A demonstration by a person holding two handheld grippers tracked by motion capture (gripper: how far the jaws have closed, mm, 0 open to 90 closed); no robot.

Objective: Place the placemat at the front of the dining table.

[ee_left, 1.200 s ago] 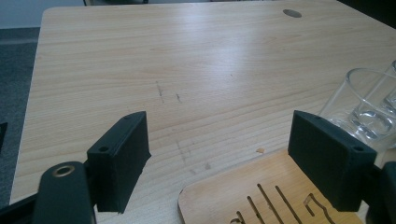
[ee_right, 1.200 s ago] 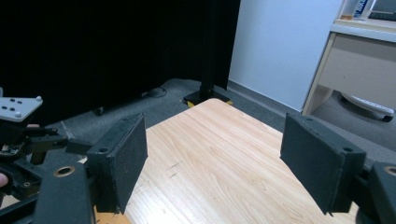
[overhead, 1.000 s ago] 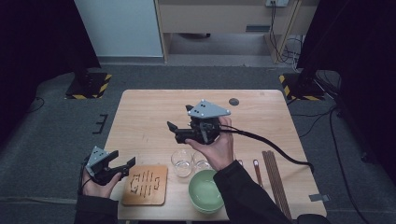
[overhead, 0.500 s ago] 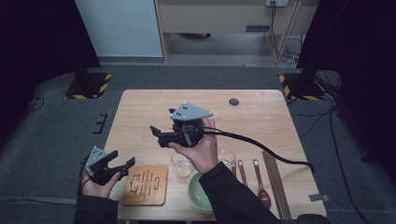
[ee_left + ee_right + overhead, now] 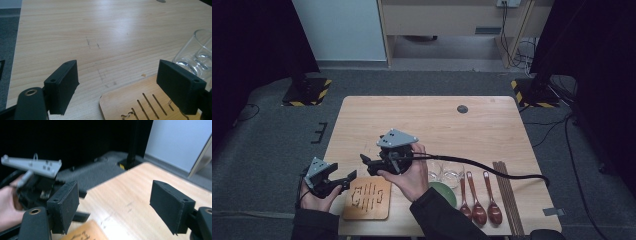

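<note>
Care is needed above the wooden coaster [image 5: 367, 197] at the worktop's [image 5: 492, 125] near-left corner, where the right claw [image 5: 368, 165] should be lowered squarely. Left claw [image 5: 117, 87] is seen gaping, empty, astride the coaster's edge. Right claw is likewise seen wide open and empty.

The far half of the table [image 5: 437, 115] lies bare; near the front edge, glasses [image 5: 446, 175], spoons [image 5: 479, 200] and a wooden trivet [image 5: 367, 198] crowd it.
</note>
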